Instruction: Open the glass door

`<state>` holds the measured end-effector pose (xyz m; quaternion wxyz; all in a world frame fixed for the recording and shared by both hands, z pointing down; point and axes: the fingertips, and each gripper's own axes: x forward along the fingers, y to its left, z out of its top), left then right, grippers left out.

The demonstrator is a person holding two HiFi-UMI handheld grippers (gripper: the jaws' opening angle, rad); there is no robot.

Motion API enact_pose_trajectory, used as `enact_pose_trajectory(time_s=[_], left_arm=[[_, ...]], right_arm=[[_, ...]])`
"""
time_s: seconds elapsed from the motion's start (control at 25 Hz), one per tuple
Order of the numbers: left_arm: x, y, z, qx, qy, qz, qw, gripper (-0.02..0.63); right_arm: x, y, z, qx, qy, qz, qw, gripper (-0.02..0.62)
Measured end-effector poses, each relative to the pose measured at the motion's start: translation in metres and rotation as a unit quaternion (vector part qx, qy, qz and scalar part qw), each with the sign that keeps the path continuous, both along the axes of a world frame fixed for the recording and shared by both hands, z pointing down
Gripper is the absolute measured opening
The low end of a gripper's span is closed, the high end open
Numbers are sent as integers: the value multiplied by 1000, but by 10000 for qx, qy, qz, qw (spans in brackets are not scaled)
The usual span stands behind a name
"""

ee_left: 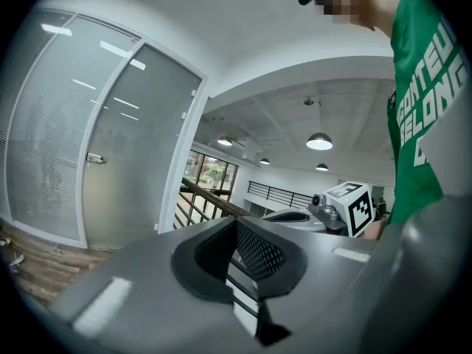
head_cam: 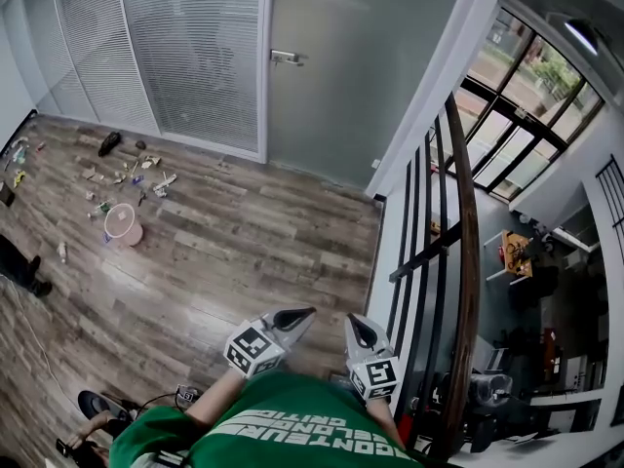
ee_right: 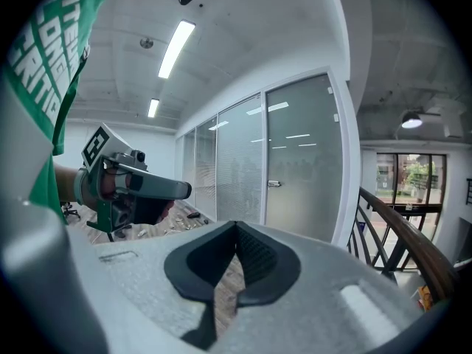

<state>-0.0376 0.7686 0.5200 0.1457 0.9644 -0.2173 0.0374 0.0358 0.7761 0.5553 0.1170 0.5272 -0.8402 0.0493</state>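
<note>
Head view: a frosted glass door point(head_cam: 361, 66) with a small metal handle point(head_cam: 286, 58) stands closed at the far side of a wood-plank floor point(head_cam: 244, 252). Left of it are slatted blinds point(head_cam: 195, 47). A round pink bucket point(head_cam: 124, 225) sits far left among litter, and its contents cannot be made out. The grey left gripper point(head_cam: 304, 312) and right gripper point(head_cam: 357, 322) are near, side by side. A dark wooden rail point(head_cam: 468, 261) runs along the right.

Left gripper view: the ridged black pads meet at the tips with nothing between them. The door is far left. The green shirt's white lettering is cut off, reading "ELONG".

Right gripper view: the jaws are together and empty. The door is far, right of centre.
</note>
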Motion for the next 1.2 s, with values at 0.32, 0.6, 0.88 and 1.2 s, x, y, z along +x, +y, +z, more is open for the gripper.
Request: enact_pose_trajectory(time_s=[0.32, 0.6, 0.88, 1.2], left_arm=[[-24, -26, 11, -167, 195, -186, 9995, 15], [-43, -53, 28, -230, -41, -389, 9990, 16], [-56, -76, 26, -296, -313, -568, 9975, 15], [-13, -121, 31, -286, -408, -665, 9965, 16]], right_arm=[[-25, -29, 4, -117, 7, -246, 9996, -7], [-33, -61, 17, -223, 26, -513, 9984, -7], [-42, -110, 7, -204, -131, -830, 9963, -6], [-9, -162, 9, -233, -95, -1057, 9941, -6]])
